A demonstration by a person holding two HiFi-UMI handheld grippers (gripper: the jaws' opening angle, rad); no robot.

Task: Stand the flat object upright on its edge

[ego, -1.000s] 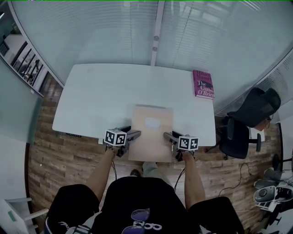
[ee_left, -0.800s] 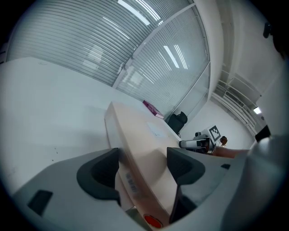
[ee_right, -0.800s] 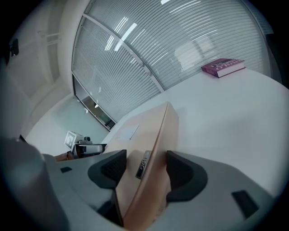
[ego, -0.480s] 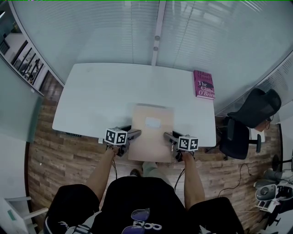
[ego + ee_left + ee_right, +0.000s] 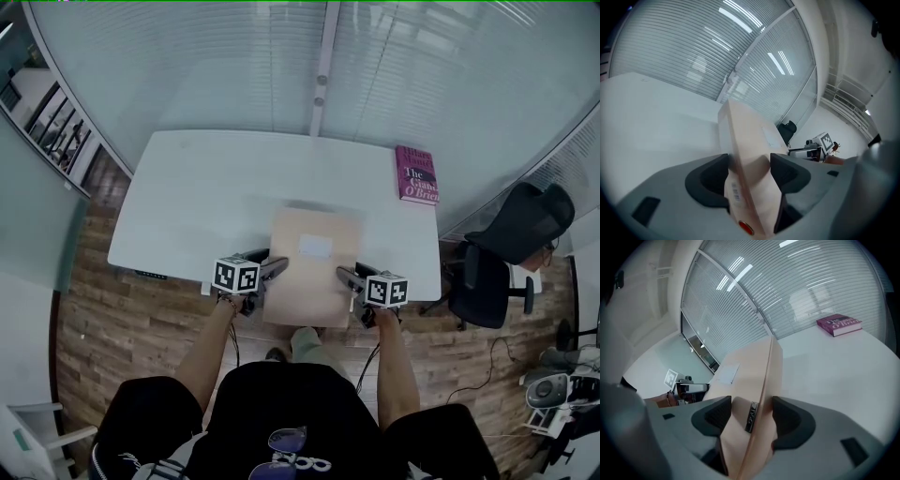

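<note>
Raised since before, flat parcel point(image 5: 314, 277) is clasped by left hand-held gripper point(image 5: 279, 267), jaws just closing on it, and by right hand-held gripper point(image 5: 342, 276).

Parcel point(image 5: 314, 281): plain tan cardboard with one white label point(image 5: 315, 247). A small red spot point(image 5: 746, 228) shows on it in your left gripper view.
Table point(image 5: 206, 197): flat white.
Book point(image 5: 416, 173): magenta cover, white lettering.
Your left gripper point(image 5: 274, 268) and right gripper point(image 5: 345, 277): grey bodies, black pads, each cube patterned in black-and-white squares.
Floor point(image 5: 112, 328): brown wood planks.
Blinds point(image 5: 216, 56): pale grey-green, fine horizontal slats.
Chair point(image 5: 511, 230): black.
Your shirt point(image 5: 281, 403): black with a pale print.
</note>
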